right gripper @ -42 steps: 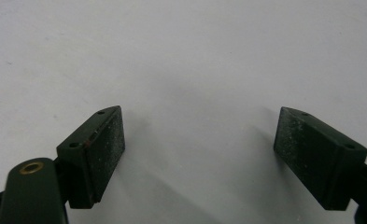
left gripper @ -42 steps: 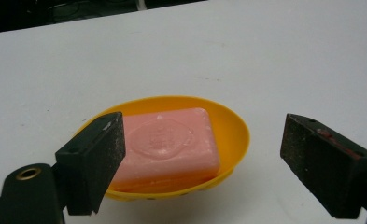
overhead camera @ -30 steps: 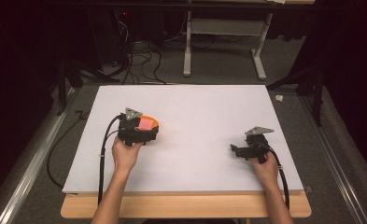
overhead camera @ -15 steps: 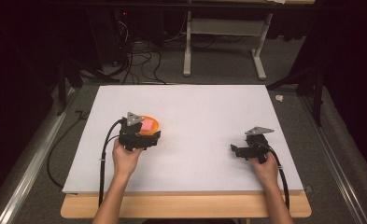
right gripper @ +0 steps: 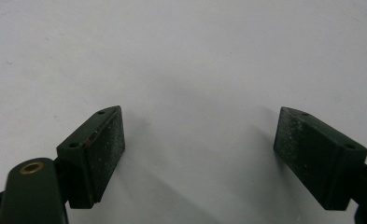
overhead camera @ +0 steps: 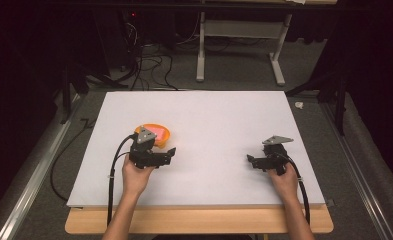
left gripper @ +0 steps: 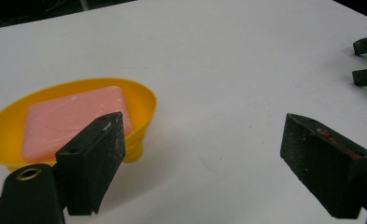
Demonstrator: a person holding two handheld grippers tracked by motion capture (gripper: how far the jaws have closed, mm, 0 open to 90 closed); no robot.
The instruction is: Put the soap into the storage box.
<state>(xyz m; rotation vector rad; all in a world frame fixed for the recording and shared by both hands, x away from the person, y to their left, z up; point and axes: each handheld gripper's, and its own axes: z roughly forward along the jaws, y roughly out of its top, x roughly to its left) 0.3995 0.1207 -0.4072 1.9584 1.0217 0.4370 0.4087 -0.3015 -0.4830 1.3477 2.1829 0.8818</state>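
An orange soap dish (overhead camera: 162, 134) with a pink soap bar (overhead camera: 156, 129) in it stands on the left half of the white board (overhead camera: 214, 125). My left gripper (overhead camera: 171, 153) is just in front of the dish and points right, its jaws open. They have just been opening, with nothing between them. In the left gripper view the dish (left gripper: 144, 105) and soap (left gripper: 74, 116) lie beyond the left fingertip (left gripper: 102, 144), apart from the left gripper (left gripper: 204, 135). My right gripper (overhead camera: 250, 160) rests open at the right and points left, with bare board between the jaws of the right gripper (right gripper: 200, 135).
The right gripper's two jaw tips (left gripper: 365, 60) show far off in the left gripper view. The board lies on a wooden table (overhead camera: 199, 222). Behind it are floor cables (overhead camera: 149, 65) and a white desk frame (overhead camera: 239, 45). Metal rails run along both sides.
The left gripper has drawn back a little toward the person, off the dish, so more of the dish and soap shows. The right gripper has kept still.
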